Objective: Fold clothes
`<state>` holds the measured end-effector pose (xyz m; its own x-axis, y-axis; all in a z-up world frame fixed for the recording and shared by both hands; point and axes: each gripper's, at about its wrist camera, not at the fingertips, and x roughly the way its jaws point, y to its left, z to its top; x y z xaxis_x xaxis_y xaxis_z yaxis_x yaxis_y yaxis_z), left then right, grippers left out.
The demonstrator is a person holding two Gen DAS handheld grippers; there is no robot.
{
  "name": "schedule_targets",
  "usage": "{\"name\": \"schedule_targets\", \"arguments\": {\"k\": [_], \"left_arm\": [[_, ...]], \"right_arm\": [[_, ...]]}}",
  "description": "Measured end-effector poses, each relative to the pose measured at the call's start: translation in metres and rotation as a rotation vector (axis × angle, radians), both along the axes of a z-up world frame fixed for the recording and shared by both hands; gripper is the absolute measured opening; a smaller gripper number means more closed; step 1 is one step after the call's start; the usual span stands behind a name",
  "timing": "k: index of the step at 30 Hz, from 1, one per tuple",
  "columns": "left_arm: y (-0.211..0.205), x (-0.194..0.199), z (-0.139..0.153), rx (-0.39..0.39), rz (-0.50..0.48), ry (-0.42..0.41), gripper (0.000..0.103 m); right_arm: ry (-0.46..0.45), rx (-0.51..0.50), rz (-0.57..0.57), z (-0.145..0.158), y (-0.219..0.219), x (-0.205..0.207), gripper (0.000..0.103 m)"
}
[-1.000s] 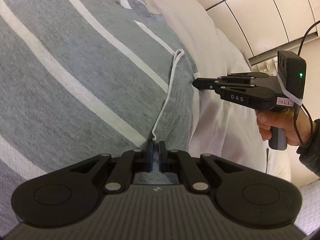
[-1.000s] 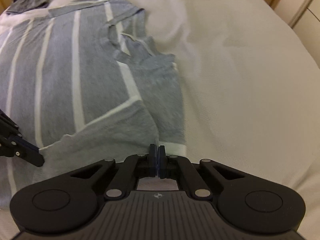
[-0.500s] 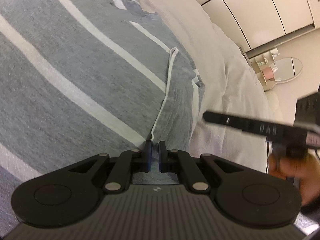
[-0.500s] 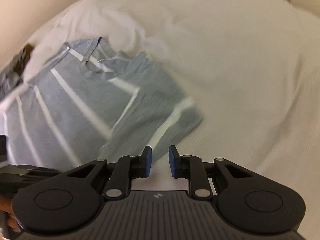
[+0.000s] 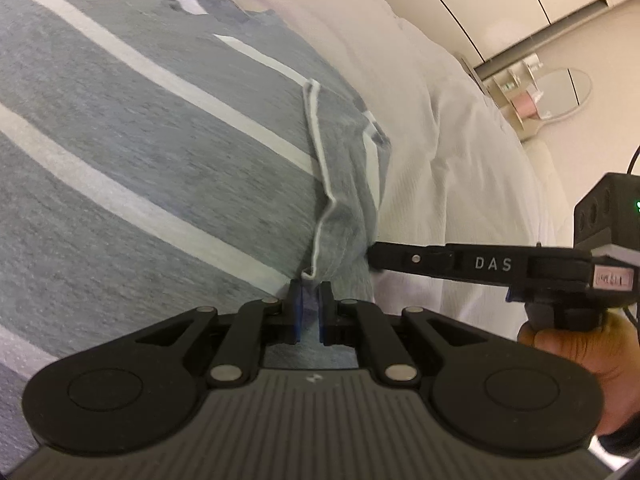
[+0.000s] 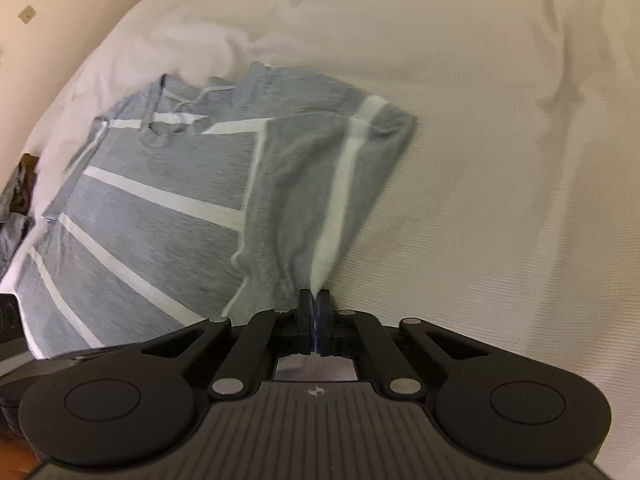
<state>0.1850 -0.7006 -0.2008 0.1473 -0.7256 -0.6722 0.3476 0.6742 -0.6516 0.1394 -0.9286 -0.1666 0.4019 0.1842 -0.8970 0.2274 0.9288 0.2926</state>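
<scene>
A grey T-shirt with white stripes [image 6: 168, 208] lies spread on a white bed [image 6: 500, 160]. Its right side is folded inward, forming a flap [image 6: 320, 184]. My right gripper [image 6: 315, 300] is shut on the lower corner of that flap. In the left wrist view the shirt [image 5: 140, 140] fills the left side. My left gripper [image 5: 309, 294] is shut on the shirt's hem edge. The right gripper [image 5: 370, 254] comes in from the right there, its tip at the fabric just above my left fingers.
White bedding [image 5: 448, 140] lies right of the shirt. A dark grey garment [image 6: 16, 216] lies at the bed's far left edge. Pale wardrobe doors [image 5: 500, 4] and a small round table [image 5: 560, 96] stand beyond the bed.
My right gripper let go, opened and swung away, then came back down and shut on the flap's lower corner close to my left gripper. The left gripper kept its hold.
</scene>
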Motion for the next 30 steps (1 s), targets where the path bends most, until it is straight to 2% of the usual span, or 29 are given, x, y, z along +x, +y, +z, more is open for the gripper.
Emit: {"name": "schedule_targets", "arguments": {"k": [4,7,10,16,19,23,27,30], "left_arm": [[0.006,-0.002,0.001,0.000,0.012,0.000,0.003],[0.010,-0.006,0.007,0.004,0.020,-0.026,0.003],[0.015,-0.009,0.012,0.008,0.029,-0.052,0.003],[0.011,-0.011,0.017,0.035,-0.006,-0.103,0.003],[0.010,-0.011,0.014,0.053,-0.022,-0.108,0.003],[0.010,-0.012,0.014,0.061,-0.052,-0.127,0.003],[0.007,-0.015,0.020,0.055,-0.074,-0.172,0.003],[0.005,-0.015,0.022,0.032,-0.074,-0.186,0.004]], "right_arm": [[0.007,0.025,-0.056,0.001,-0.015,-0.009,0.000],[-0.060,-0.004,-0.040,0.018,-0.013,-0.016,0.010],[-0.122,-0.041,0.026,0.032,0.000,-0.013,0.019],[-0.191,-0.065,0.188,0.036,0.026,0.022,0.019],[-0.120,-0.099,0.337,0.018,0.042,0.035,0.017],[-0.032,-0.161,0.370,0.001,0.031,0.023,0.017],[-0.072,-0.153,0.314,0.015,0.014,0.001,0.020],[-0.124,-0.143,0.336,0.028,0.025,-0.012,0.020]]}}
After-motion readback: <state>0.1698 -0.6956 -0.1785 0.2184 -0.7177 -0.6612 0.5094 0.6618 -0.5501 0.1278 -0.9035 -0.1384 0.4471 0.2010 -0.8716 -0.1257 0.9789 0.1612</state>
